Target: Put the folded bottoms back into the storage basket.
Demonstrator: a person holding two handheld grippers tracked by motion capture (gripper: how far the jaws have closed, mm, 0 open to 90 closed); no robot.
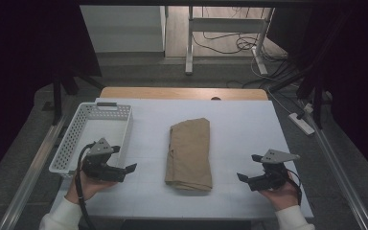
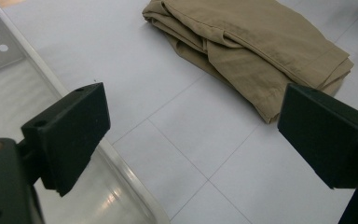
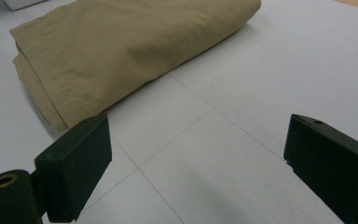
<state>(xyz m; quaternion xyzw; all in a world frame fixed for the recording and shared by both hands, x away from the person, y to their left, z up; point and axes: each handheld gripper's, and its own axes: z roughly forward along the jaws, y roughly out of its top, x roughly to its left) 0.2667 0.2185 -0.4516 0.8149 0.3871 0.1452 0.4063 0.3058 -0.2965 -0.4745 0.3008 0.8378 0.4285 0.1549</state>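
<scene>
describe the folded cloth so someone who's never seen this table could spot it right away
On the white table, look at the middle, between the white perforated basket at the left edge and the bare right half. The folded tan cloth lies flat there, the one soft, coloured thing on the surface.

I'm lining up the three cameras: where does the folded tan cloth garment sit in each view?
High view: folded tan cloth garment at the table's centre, between both grippers.
Left gripper view: top, centre to right.
Right gripper view: upper left.
Shared landmark: the white gridded table cover under it.
</scene>
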